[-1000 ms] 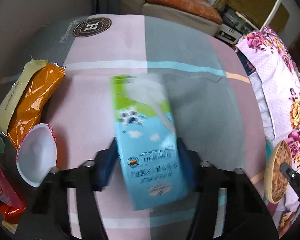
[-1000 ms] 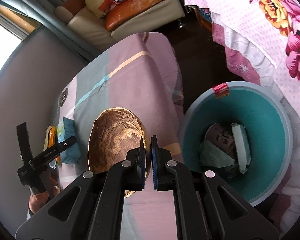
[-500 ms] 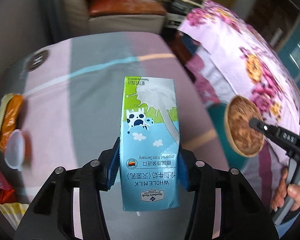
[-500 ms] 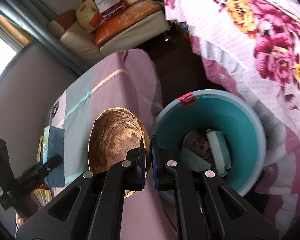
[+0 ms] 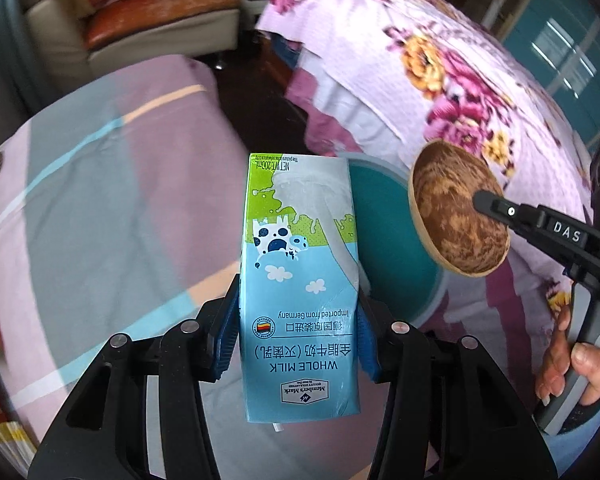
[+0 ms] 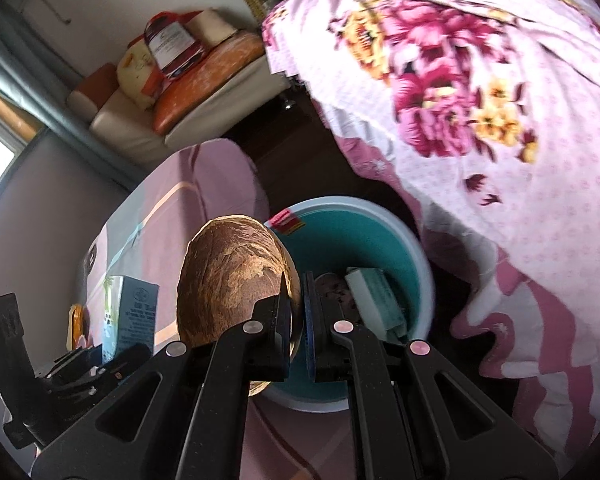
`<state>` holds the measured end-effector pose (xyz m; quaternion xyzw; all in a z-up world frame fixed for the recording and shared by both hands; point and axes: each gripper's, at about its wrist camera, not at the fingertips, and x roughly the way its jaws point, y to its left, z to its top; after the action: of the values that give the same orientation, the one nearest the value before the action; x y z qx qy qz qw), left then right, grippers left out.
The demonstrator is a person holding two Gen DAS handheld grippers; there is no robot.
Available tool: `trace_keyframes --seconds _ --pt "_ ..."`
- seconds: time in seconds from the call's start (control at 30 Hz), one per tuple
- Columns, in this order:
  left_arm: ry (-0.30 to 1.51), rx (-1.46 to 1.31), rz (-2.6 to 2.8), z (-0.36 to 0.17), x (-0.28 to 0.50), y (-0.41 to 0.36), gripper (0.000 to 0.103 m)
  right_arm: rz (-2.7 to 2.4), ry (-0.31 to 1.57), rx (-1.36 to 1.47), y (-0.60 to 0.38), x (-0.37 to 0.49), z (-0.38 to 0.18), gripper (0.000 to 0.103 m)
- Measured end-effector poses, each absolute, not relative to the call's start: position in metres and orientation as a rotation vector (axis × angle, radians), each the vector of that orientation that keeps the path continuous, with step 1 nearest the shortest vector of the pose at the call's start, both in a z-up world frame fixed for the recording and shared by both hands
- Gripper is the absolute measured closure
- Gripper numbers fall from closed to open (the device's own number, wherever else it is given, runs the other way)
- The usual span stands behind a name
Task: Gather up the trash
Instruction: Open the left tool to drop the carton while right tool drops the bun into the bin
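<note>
My left gripper (image 5: 296, 320) is shut on a blue and green whole-milk carton (image 5: 298, 280), held upright in the air above the bed edge; the carton also shows in the right wrist view (image 6: 128, 312). My right gripper (image 6: 298, 312) is shut on the rim of a brown coconut shell half (image 6: 236, 280), also seen in the left wrist view (image 5: 458, 210). A teal bin (image 6: 364, 236) with a pale rim stands on the floor just past both grippers. It holds a white-green box (image 6: 374, 300) and a brownish cup. In the left wrist view the bin (image 5: 392, 248) is partly hidden behind the carton.
A pink and grey checked bedspread (image 5: 100, 200) lies to the left. A floral quilt (image 6: 500, 120) hangs to the right of the bin. A sofa with orange cushions (image 6: 204, 72) stands at the back. Snack wrappers (image 6: 76, 328) lie on the bed at far left.
My left gripper lifted the milk carton off the bed and swung right toward the teal bin. My right gripper moved the coconut shell closer to the bin.
</note>
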<state>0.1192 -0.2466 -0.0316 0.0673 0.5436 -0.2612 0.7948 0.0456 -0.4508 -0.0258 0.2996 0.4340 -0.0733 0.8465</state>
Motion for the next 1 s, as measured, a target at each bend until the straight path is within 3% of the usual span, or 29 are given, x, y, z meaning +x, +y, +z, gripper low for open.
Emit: trace_keyframes --seconds 0.3,0.43,1.0 --pt "1.224 0.187 -0.629 -0.046 0.116 -0.29 0.052 -0.205 0.91 0.672 -0.48 0.031 -0.035 0.097" --pt "1.208 0.208 -0.633 -0.046 0.112 -0.295 0.028 -0.209 0.917 0.675 -0.485 0.03 -0.038 0.097" --pt "1.229 0.147 -0.59 -0.053 0.115 -0.271 0.014 -0.206 0.962 0.647 -0.472 0.045 -0.047 0.097"
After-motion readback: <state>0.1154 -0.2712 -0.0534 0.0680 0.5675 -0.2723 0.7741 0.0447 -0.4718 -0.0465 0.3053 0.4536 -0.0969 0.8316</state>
